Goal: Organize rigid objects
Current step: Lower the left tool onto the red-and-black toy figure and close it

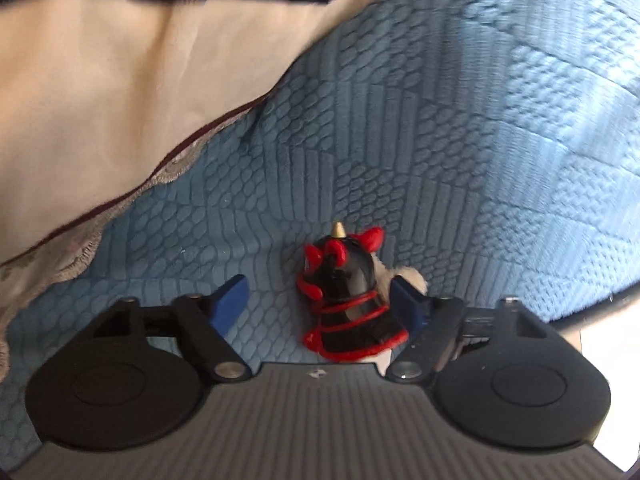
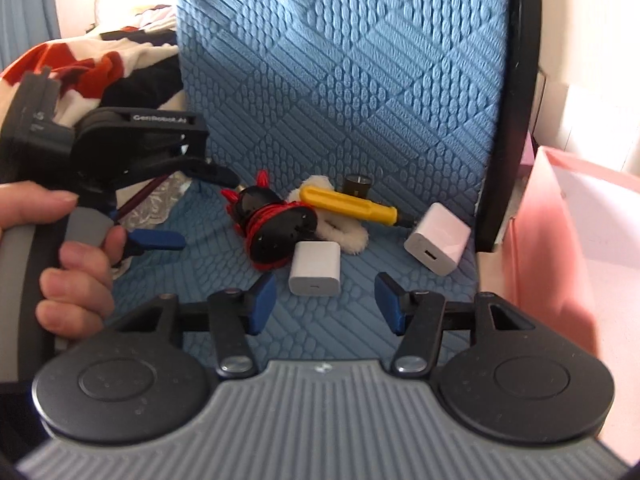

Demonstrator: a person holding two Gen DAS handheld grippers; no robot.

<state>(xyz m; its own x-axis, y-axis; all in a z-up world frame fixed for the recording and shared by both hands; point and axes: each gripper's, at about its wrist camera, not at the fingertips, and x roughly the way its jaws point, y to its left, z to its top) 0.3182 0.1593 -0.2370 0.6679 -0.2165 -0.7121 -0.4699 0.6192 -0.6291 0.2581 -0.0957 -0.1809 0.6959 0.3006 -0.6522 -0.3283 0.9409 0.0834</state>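
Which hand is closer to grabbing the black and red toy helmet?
The left. Its left gripper already has the glossy black toy helmet with red horns between its open blue fingers. The right gripper sits further back, facing the small white charger cube instead.

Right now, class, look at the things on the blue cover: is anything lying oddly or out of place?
Yes. The black-and-red figurine lies tipped on its side, its base facing the camera. The yellow screwdriver rests slantwise across a white fluffy item. The two white chargers lie loose, pointing differently.
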